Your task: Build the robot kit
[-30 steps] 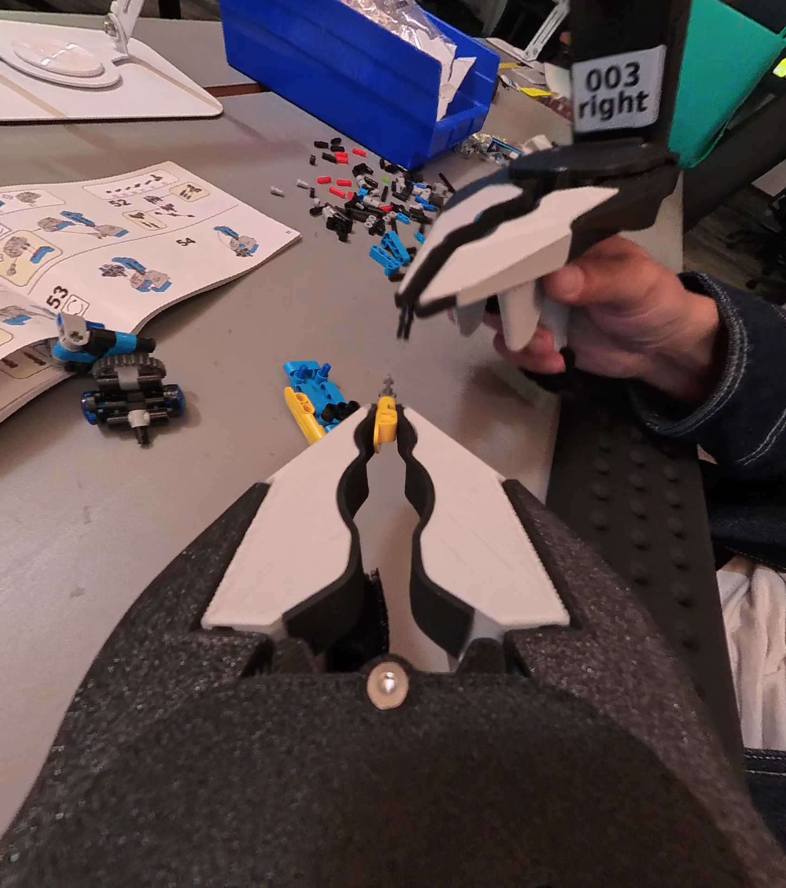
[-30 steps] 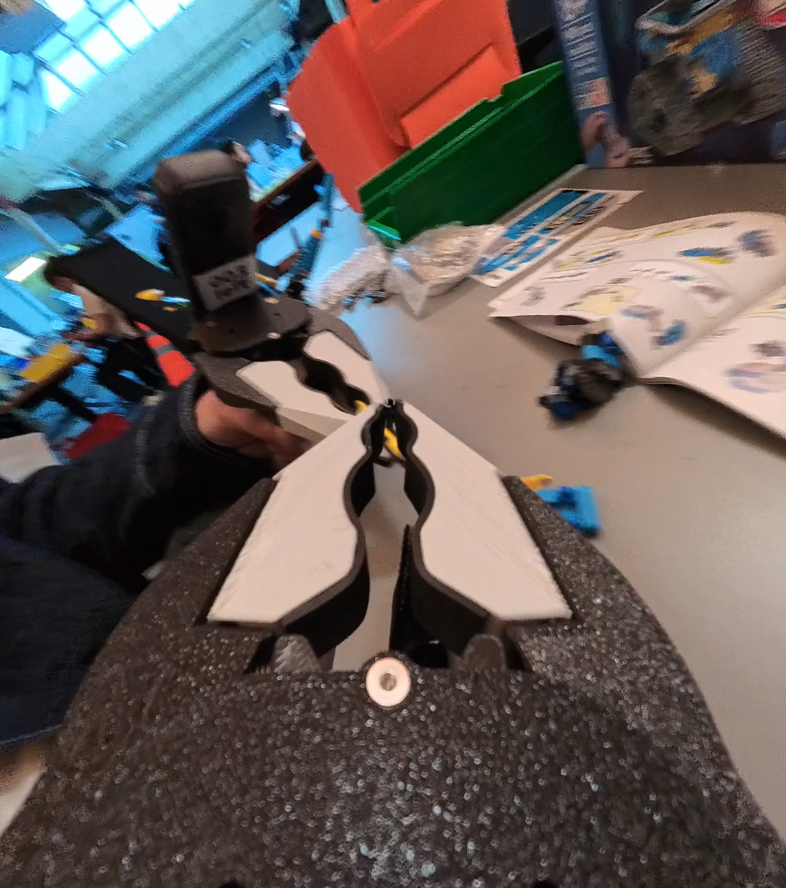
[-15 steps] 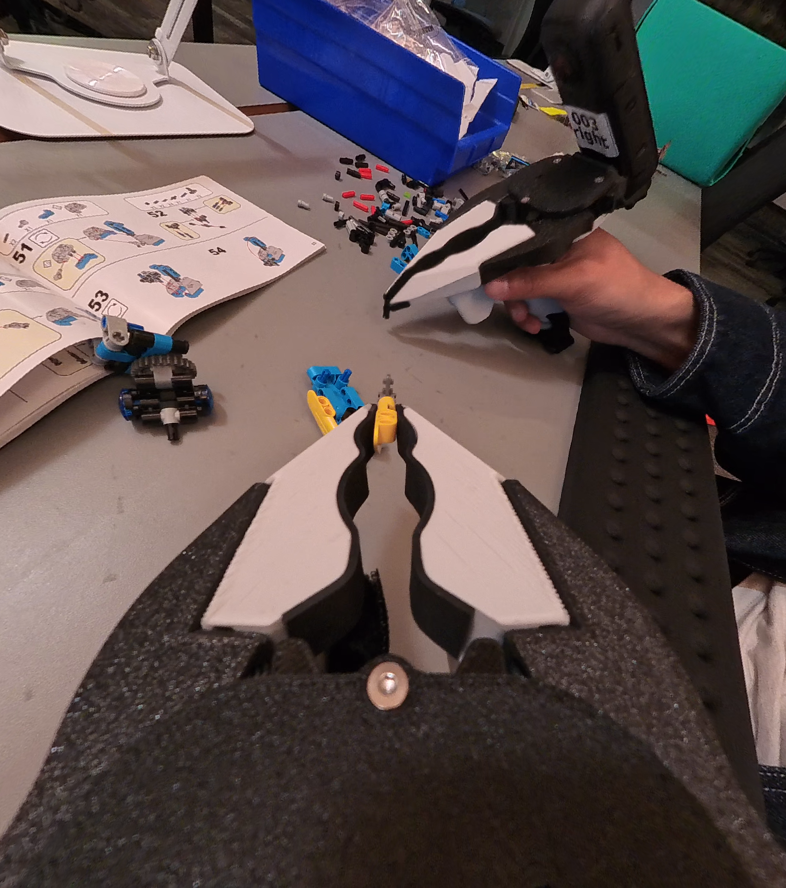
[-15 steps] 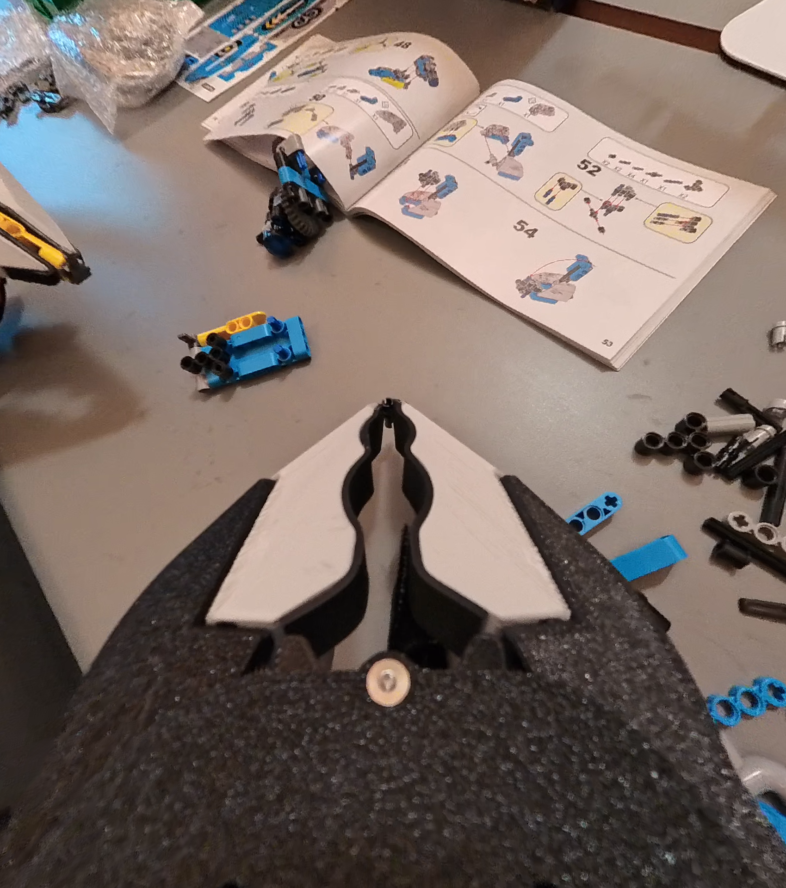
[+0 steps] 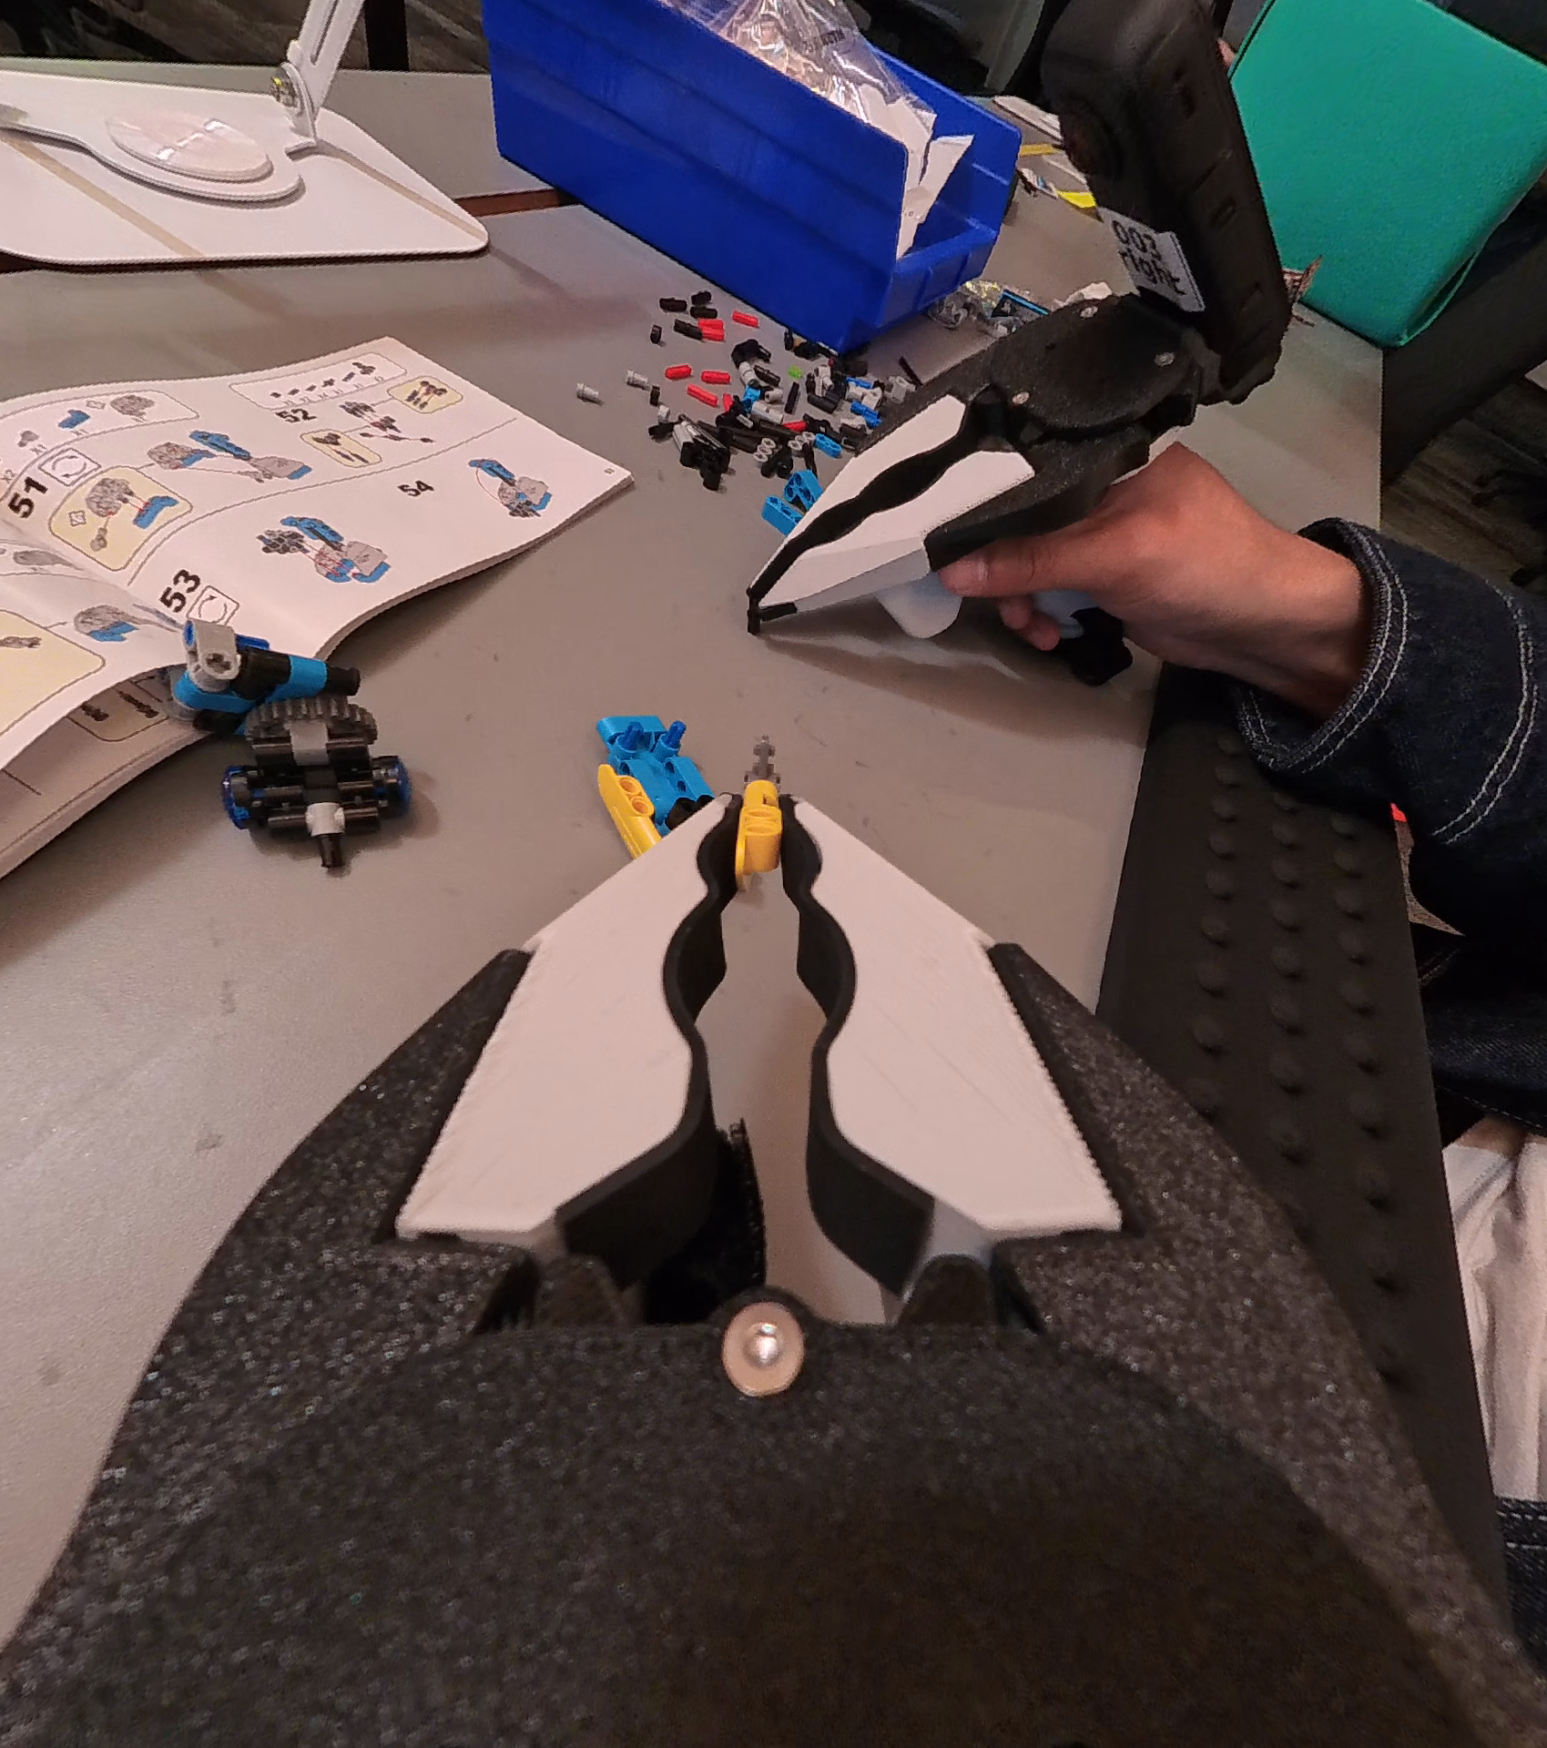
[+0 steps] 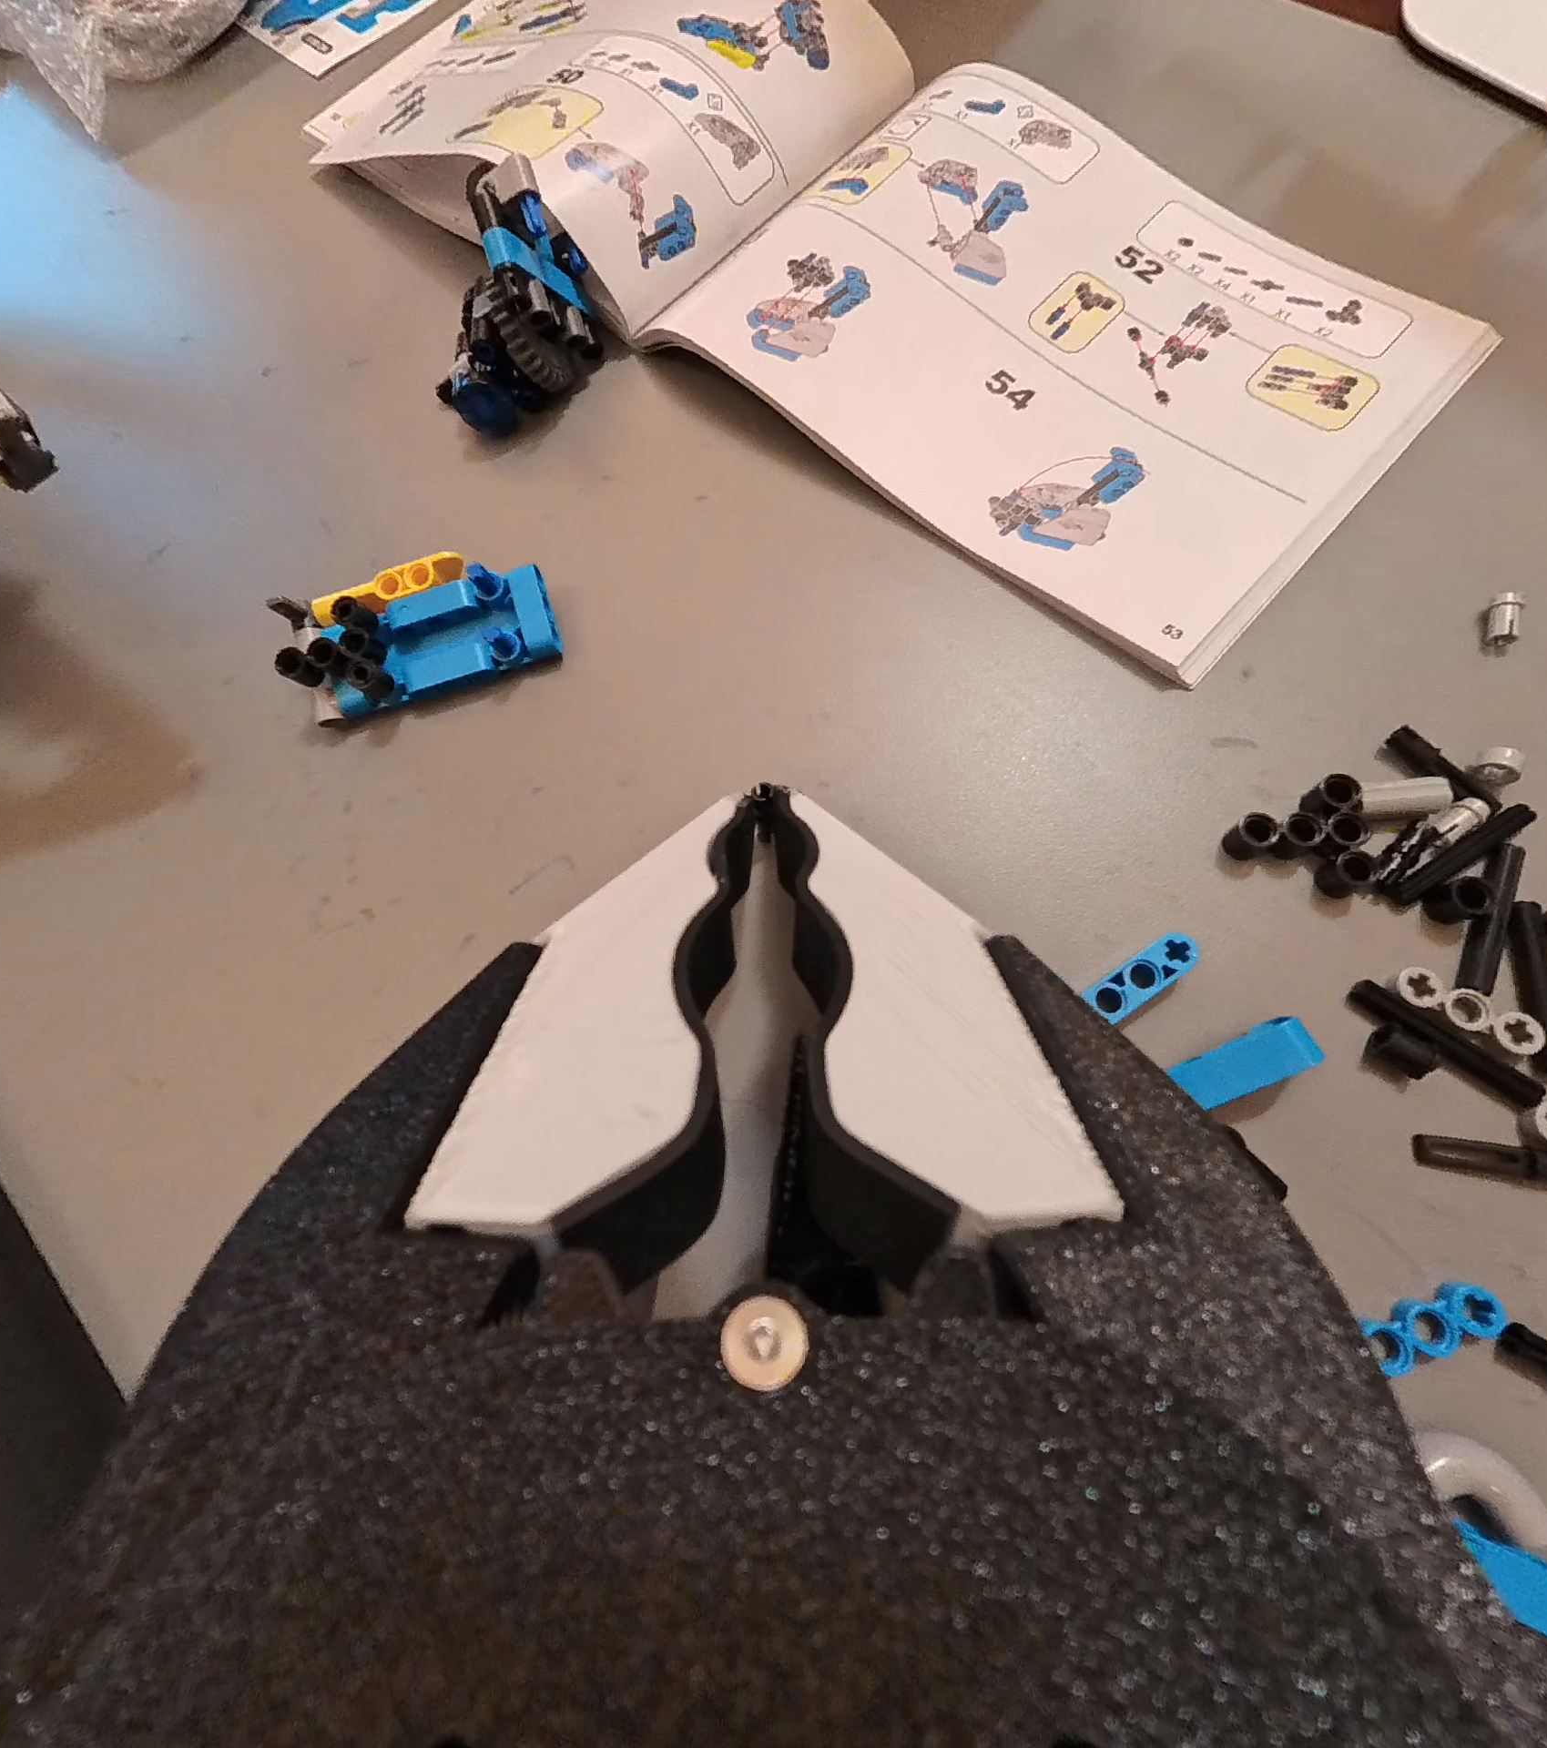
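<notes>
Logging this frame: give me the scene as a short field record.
left gripper: shut on yellow beam, a grey axle at its tip
right gripper: shut, tiny dark piece between its fingers, kind unclear
between them: blue-yellow subassembly on table
booklet: open, geared module at its edge
loose parts: right of right gripper
bin: blue, far side

Two brick assemblies point(image 6: 429, 634) point(image 6: 519, 312), one booklet point(image 6: 987, 378), one blue bin point(image 5: 750, 161).

Booklet point(image 5: 277, 473) carries printed numbers; right gripper point(image 5: 755, 615) wears a label point(image 5: 1152, 263).
</notes>
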`<state>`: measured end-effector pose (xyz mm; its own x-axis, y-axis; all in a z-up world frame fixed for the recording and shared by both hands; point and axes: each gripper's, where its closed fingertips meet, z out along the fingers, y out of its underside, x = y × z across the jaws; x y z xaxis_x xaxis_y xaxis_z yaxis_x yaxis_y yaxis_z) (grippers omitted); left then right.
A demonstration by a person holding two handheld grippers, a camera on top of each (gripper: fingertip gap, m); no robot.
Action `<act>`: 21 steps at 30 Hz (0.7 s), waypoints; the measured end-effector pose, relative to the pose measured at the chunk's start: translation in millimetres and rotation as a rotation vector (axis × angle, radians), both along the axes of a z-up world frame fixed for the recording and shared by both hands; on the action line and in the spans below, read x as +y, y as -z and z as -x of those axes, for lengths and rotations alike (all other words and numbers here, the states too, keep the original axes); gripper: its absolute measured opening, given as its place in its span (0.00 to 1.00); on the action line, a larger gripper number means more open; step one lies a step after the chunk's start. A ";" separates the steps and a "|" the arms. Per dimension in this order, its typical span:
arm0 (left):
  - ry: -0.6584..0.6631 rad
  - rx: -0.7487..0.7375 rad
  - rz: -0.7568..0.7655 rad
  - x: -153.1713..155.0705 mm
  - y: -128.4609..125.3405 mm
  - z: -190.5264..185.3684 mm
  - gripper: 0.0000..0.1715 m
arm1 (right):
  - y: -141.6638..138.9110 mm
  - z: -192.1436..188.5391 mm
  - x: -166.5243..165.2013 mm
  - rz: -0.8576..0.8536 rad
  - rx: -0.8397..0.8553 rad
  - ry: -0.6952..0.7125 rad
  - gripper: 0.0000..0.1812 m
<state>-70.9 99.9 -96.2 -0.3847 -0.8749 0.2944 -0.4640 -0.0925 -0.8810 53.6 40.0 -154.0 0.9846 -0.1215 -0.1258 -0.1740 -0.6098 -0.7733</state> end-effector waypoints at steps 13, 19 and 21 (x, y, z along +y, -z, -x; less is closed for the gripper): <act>0.002 0.000 0.000 -0.3 -0.3 0.1 0.04 | 1.3 0.1 -2.6 0.007 0.017 0.009 0.03; 0.004 0.000 0.002 -0.7 -0.4 0.2 0.04 | 1.6 0.6 -3.0 0.008 0.020 0.008 0.04; 0.002 0.000 0.000 -0.4 -0.3 0.1 0.04 | 1.3 1.2 -3.1 0.008 0.021 0.006 0.04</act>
<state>-71.0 99.5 -95.9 -0.3867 -0.8739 0.2947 -0.4640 -0.0917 -0.8811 52.4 36.9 -155.3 0.9809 -0.1289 -0.1457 -0.1943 -0.6149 -0.7643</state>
